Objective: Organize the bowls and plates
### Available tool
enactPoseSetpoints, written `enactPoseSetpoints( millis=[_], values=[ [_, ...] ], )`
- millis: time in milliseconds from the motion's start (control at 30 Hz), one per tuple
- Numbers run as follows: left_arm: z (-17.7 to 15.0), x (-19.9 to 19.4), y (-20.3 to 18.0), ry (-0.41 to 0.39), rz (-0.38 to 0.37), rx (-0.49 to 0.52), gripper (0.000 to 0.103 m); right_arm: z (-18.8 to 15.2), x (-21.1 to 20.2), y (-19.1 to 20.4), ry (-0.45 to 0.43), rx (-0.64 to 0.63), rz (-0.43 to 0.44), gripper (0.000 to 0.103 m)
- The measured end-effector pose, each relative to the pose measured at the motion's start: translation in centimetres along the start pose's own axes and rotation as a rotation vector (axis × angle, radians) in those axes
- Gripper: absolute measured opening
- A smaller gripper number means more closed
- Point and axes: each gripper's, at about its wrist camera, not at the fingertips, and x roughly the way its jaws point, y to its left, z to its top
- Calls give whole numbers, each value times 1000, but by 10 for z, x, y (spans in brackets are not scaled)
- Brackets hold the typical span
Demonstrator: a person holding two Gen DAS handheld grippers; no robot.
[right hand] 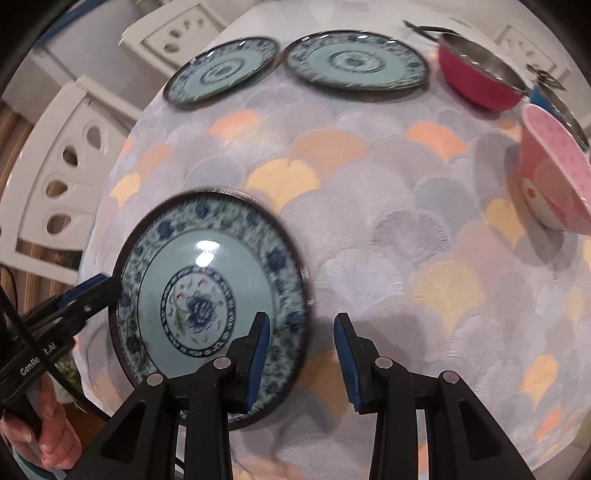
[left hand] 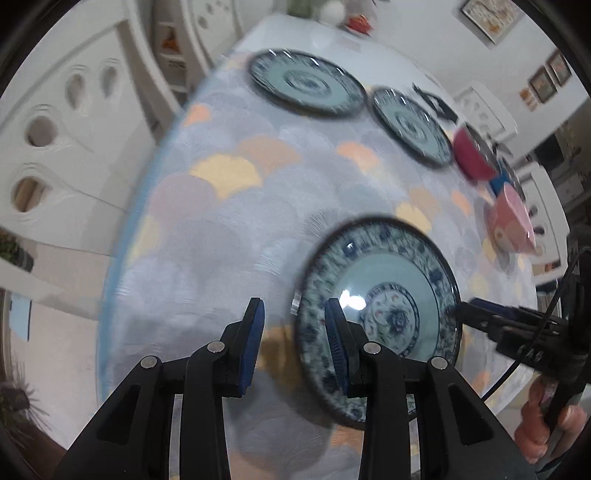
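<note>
A blue-and-teal patterned plate (left hand: 384, 306) (right hand: 207, 295) lies on the table's near part between both grippers. My left gripper (left hand: 295, 325) is open, its jaws astride the plate's left rim, and shows at the plate's left edge in the right wrist view (right hand: 99, 288). My right gripper (right hand: 301, 339) is open, astride the plate's right rim, and shows at the plate's right edge in the left wrist view (left hand: 476, 310). Two more matching plates (right hand: 225, 70) (right hand: 356, 61) lie at the far side. A red bowl (right hand: 480, 79) and a pink bowl (right hand: 554, 181) stand at the right.
The table (right hand: 369, 229) has a pastel scallop-pattern cloth. White chairs (right hand: 70, 177) stand around it. A blue bowl (left hand: 500, 181) sits between the red and pink bowls. Small objects (left hand: 351, 18) stand at the far end.
</note>
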Motion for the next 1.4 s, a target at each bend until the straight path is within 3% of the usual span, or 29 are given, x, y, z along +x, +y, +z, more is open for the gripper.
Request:
enactPoseSetpoints(
  millis=[200, 300, 367, 433, 500, 533, 700, 933, 1167, 1400],
  values=[
    [27, -67, 16, -179, -48, -58, 32, 21, -57, -10, -108, 8, 39, 36],
    [47, -99, 9, -279, -46, -40, 40, 40, -91, -4, -204, -7, 57, 36],
    [62, -114, 2, -318, -57, -27, 41, 56, -111, 3, -263, -12, 78, 42],
    [77, -124, -6, -348, -74, -6, 54, 68, -124, 9, -311, -13, 98, 53],
    [87, -127, -11, -373, -70, 4, 66, 80, -133, 13, -348, -23, 119, 54],
    [95, -128, -15, -385, -75, 14, 66, 86, -136, 16, -360, -31, 119, 54],
    [132, -114, -22, -381, -82, 22, 66, 127, -142, 27, -388, -50, 121, 56],
    [185, -61, -6, -275, -100, 0, 66, 192, -115, 36, -356, -105, 74, 57],
    [211, 23, 25, -170, -174, -120, 60, 260, -31, 40, -252, -76, 93, 57],
    [215, 77, 30, -93, -120, -117, 55, 307, 46, 44, -155, -109, 56, 51]
  ],
)
